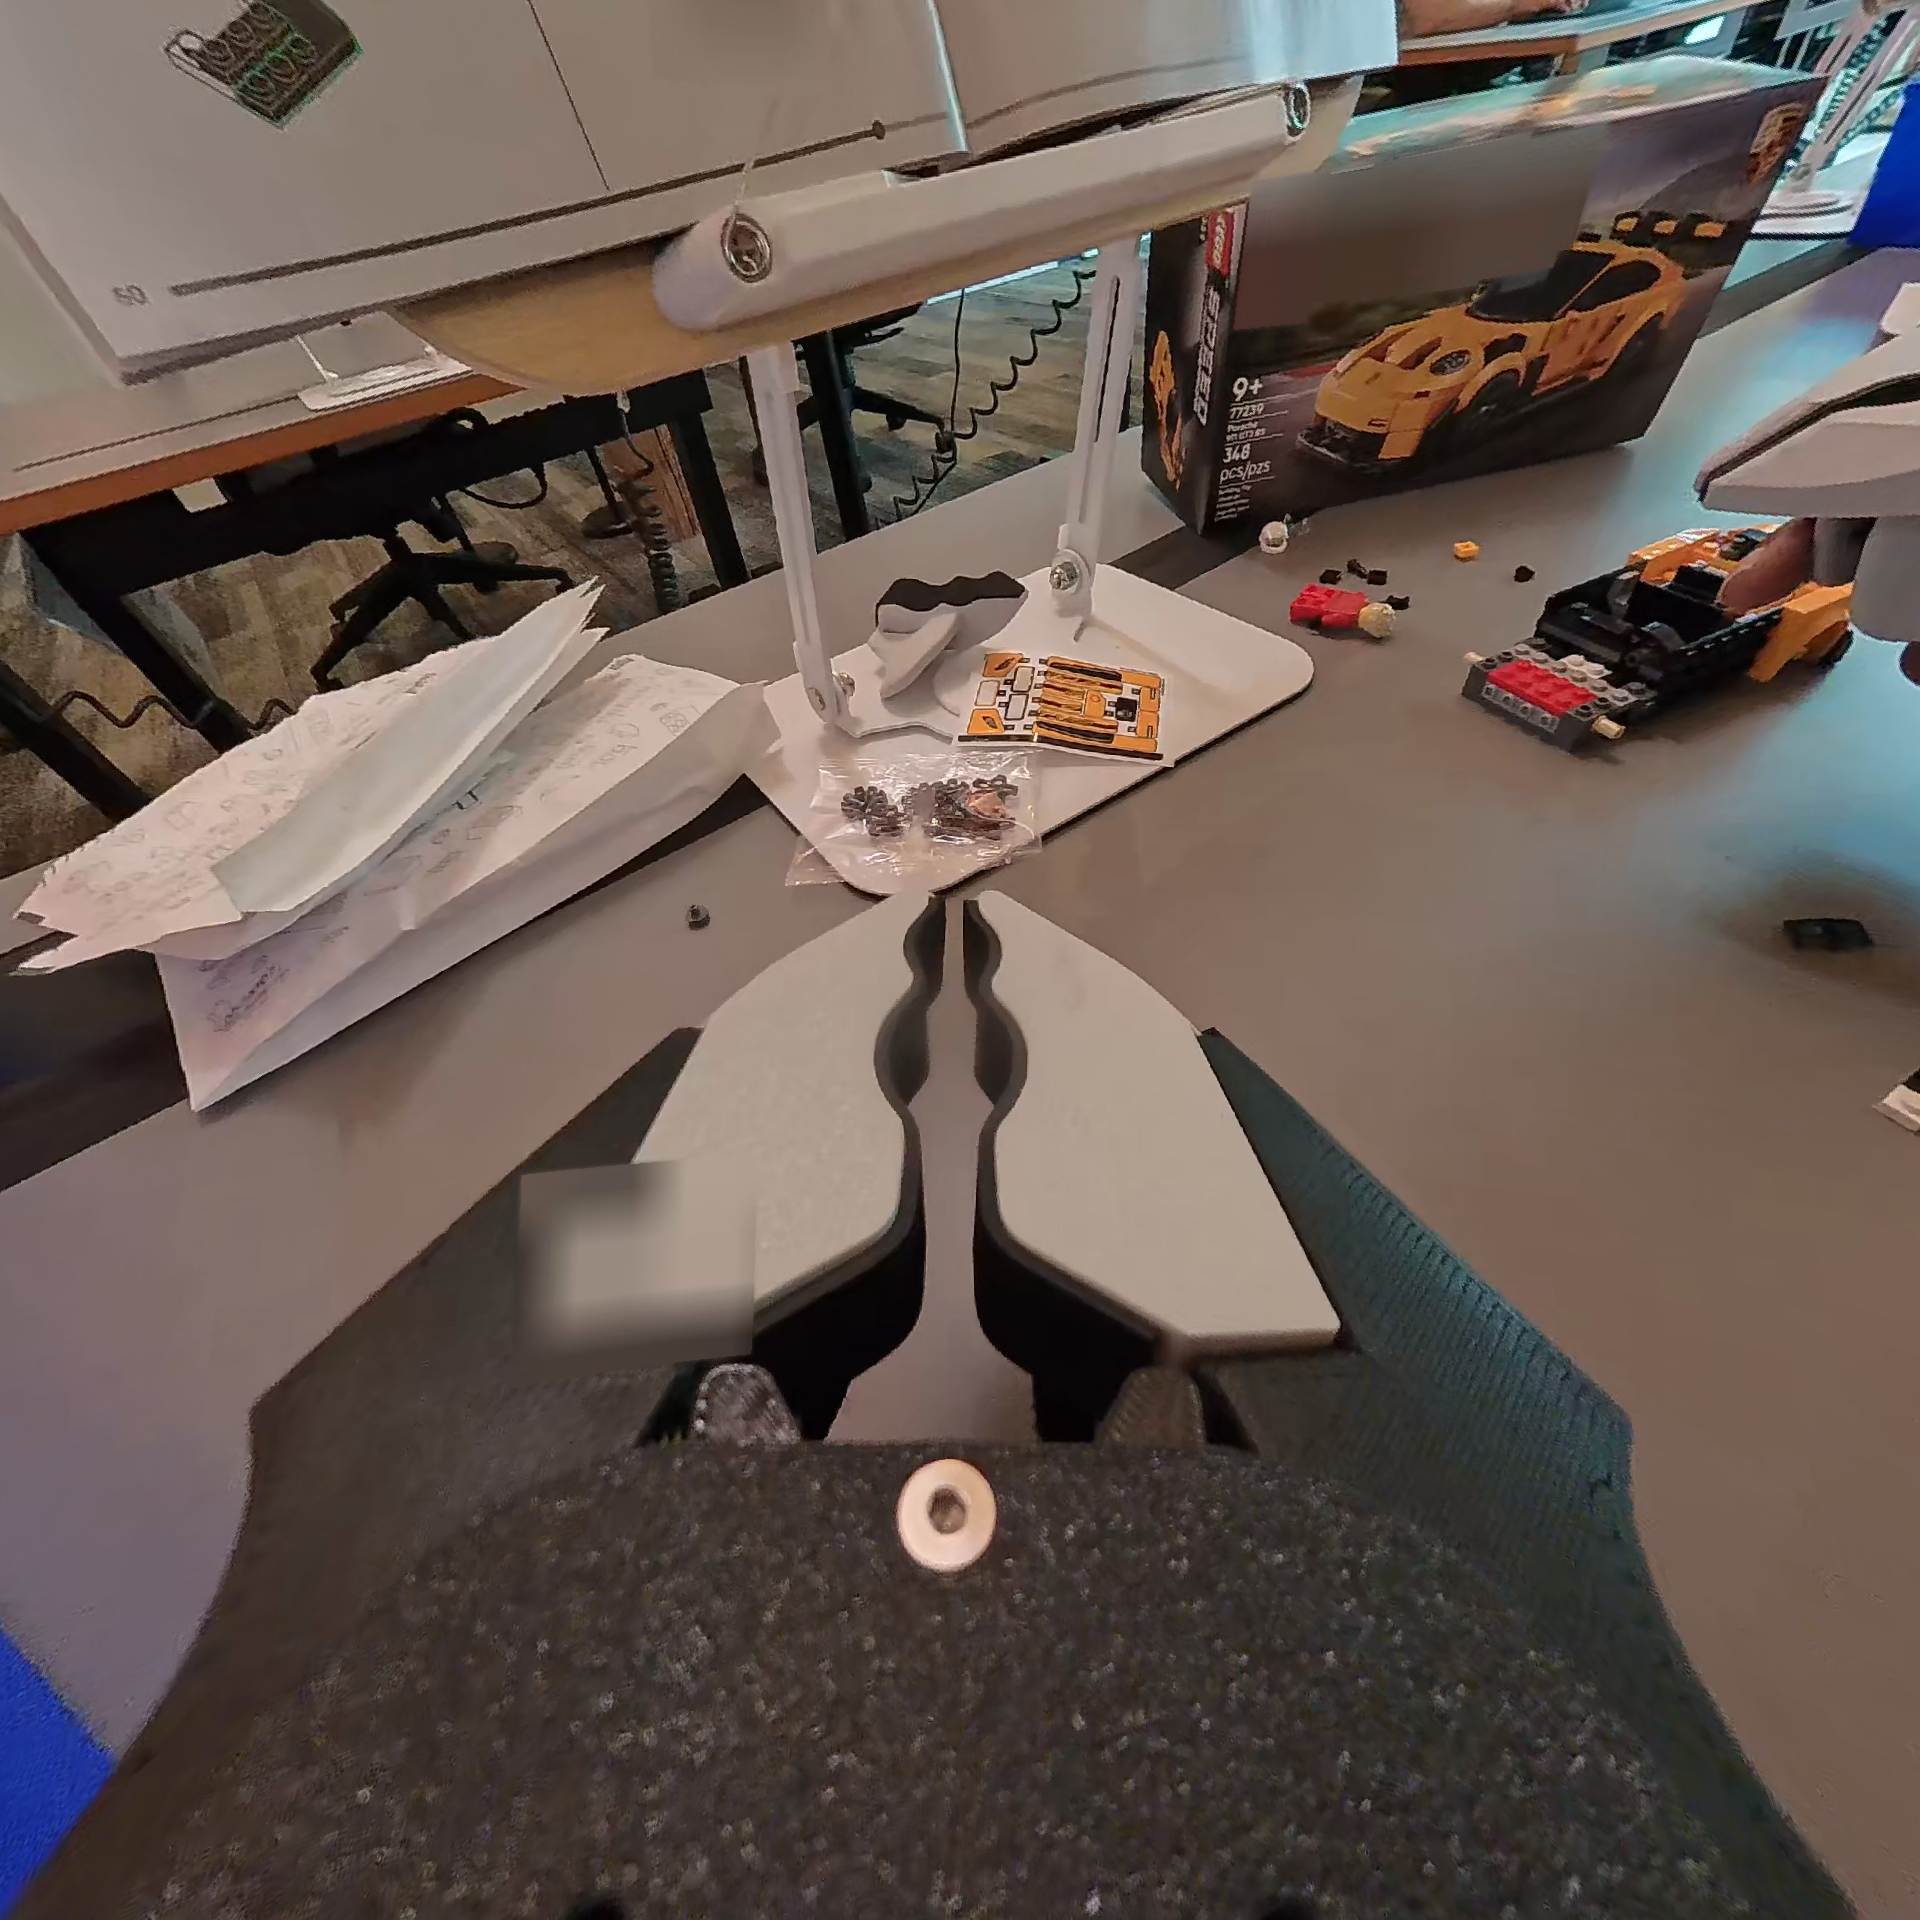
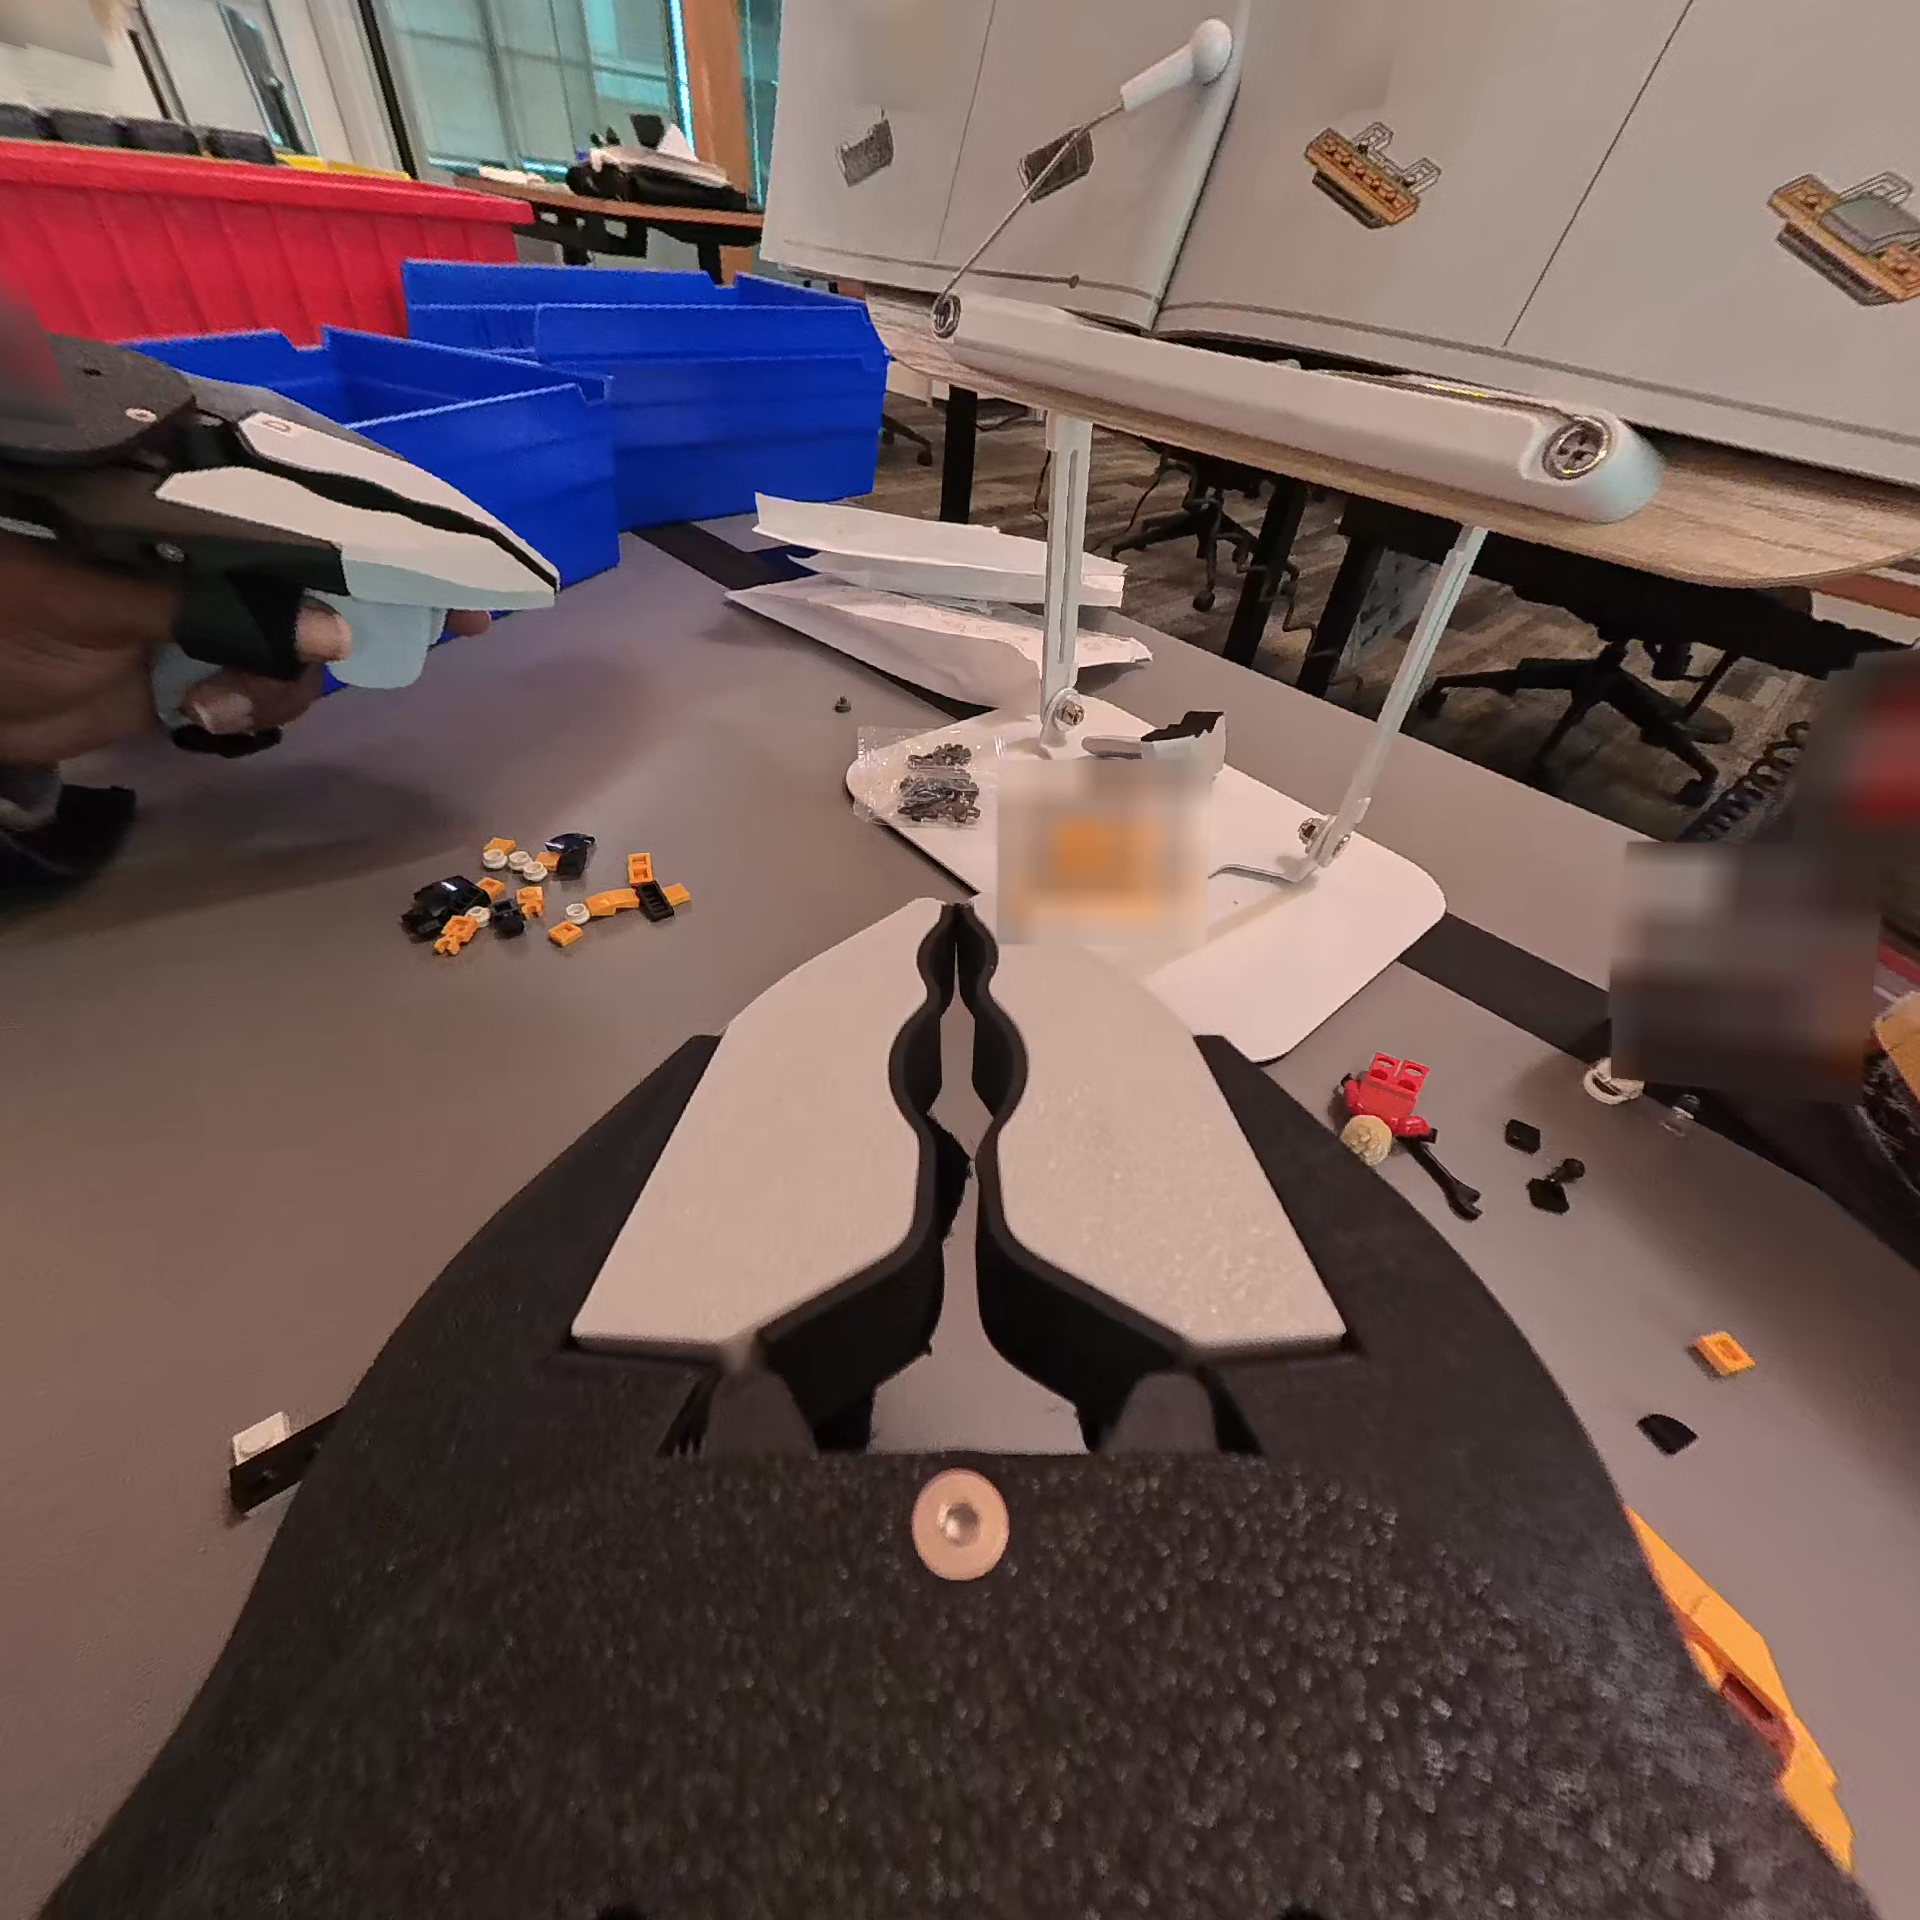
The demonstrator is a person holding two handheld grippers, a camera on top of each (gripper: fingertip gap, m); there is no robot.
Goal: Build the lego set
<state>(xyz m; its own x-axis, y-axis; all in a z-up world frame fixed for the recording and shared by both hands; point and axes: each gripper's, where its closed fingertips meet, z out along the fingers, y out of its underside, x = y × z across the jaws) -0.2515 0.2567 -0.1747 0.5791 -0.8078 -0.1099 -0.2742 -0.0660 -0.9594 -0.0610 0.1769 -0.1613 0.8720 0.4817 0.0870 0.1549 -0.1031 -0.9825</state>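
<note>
Half-built black-orange car upright on table

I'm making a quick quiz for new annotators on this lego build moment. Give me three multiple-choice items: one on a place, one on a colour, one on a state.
1. Where does the clear bag of small dark parts lie?
A. at the front edge of the white stand base
B. inside a blue bin
C. on top of the lego box

2. What colour is the body of the car pictured on the lego box?
A. green
B. yellow-orange
C. white

3. What state is the left gripper in?
A. clamped on a red brick
B. spread wide open
C. shut, holding nothing

Answers:
1 A: the bag rests on the base's front edge, beside the sticker sheet.
2 B: the printed car is yellow-orange.
3 C: its fingers meet at the tips, with nothing between them.
</note>
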